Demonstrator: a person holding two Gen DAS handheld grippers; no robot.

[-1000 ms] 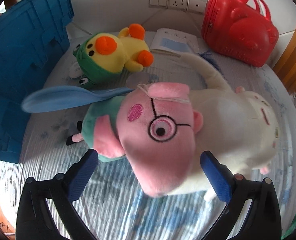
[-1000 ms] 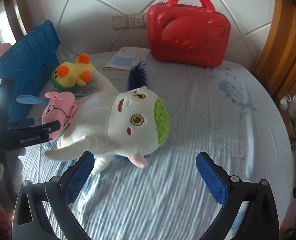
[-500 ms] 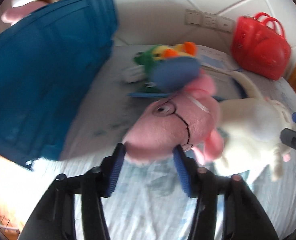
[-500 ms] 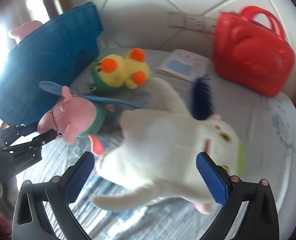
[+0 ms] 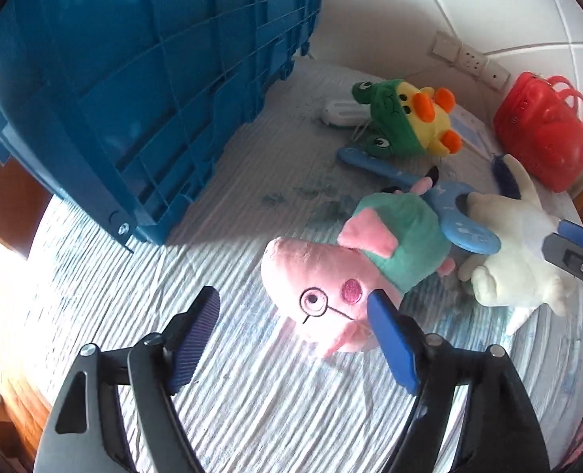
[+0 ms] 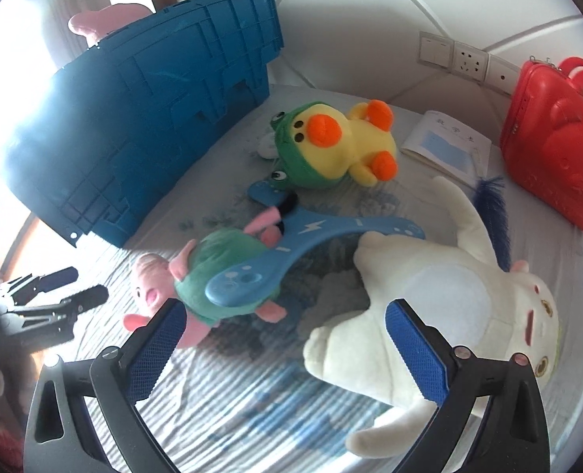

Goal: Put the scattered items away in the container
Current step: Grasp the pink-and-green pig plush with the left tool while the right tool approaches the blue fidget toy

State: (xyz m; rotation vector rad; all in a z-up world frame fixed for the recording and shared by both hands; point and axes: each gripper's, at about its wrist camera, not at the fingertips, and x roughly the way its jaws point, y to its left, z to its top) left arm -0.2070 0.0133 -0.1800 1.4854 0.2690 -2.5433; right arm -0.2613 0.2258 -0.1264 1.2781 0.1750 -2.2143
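The pink pig plush in a green shirt lies on the striped bed sheet, just right of the big blue crate. My left gripper hangs over its head with the jaws opening. The right pad sits against the head and the left pad stands clear. From the right wrist, the left gripper is apart from the pig. My right gripper is open above the bed, with the white plush under its right finger. A yellow duck plush lies further back.
A blue plastic toy rests across the pig and the white plush. A red case, a booklet and a dark blue feather lie at the back right. Something pink pokes above the crate.
My left gripper was shut on the pig's head half a second ago. Its jaws have now parted and the pig lies near the crate. The right gripper moved left over the white plush, still open.
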